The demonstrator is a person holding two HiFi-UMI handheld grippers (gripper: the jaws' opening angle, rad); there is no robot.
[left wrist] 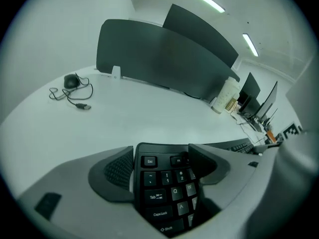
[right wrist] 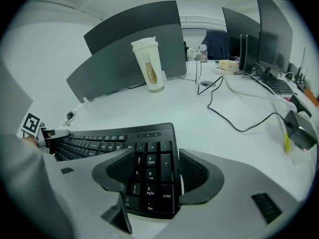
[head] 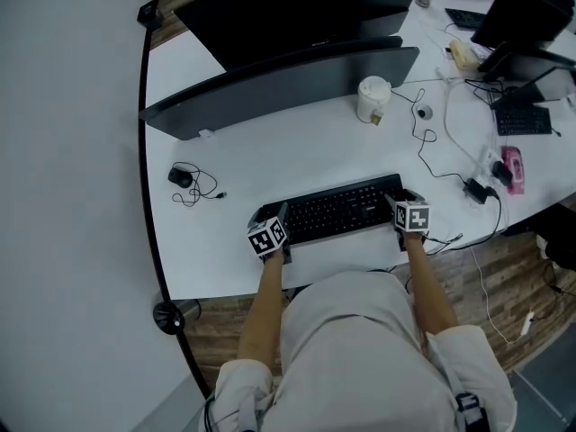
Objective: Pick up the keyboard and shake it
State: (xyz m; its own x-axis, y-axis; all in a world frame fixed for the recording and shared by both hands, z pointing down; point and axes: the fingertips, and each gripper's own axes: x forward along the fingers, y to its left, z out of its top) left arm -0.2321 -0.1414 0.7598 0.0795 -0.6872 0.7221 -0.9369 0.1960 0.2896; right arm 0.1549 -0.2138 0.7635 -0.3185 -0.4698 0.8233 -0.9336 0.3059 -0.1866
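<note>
Black against the white desk (head: 234,151), the keyboard (head: 337,210) appeared to lie flat near the front edge, right before the person, with a gripper at each end. The left gripper (left wrist: 160,158) had the Esc and Tab end between its fingers (left wrist: 117,171), which stood wide apart. One finger sat just outside the end, with a pale sliver of desk showing between pad and case, and the other hung over the number-row keys, so nothing was truly clamped. The right gripper (right wrist: 154,156) straddled the numeric keypad in the same way. Its fingers (right wrist: 199,176) were spread, and a thin bright gap showed beside the outer pad, so it too looked open and unloaded. The main risk, as I judged it, was lifting on so loose a hold: unless both pairs closed firmly, one end would slide out and the keyboard would drop or swing from the other. A finger resting on keycaps rather than on the case could also slip once shaking began. A cable (right wrist: 242,131) trailed near the right end and a cup (head: 373,99) stood beyond the keyboard, so a broad shake might snag the one or tip the other.
</note>
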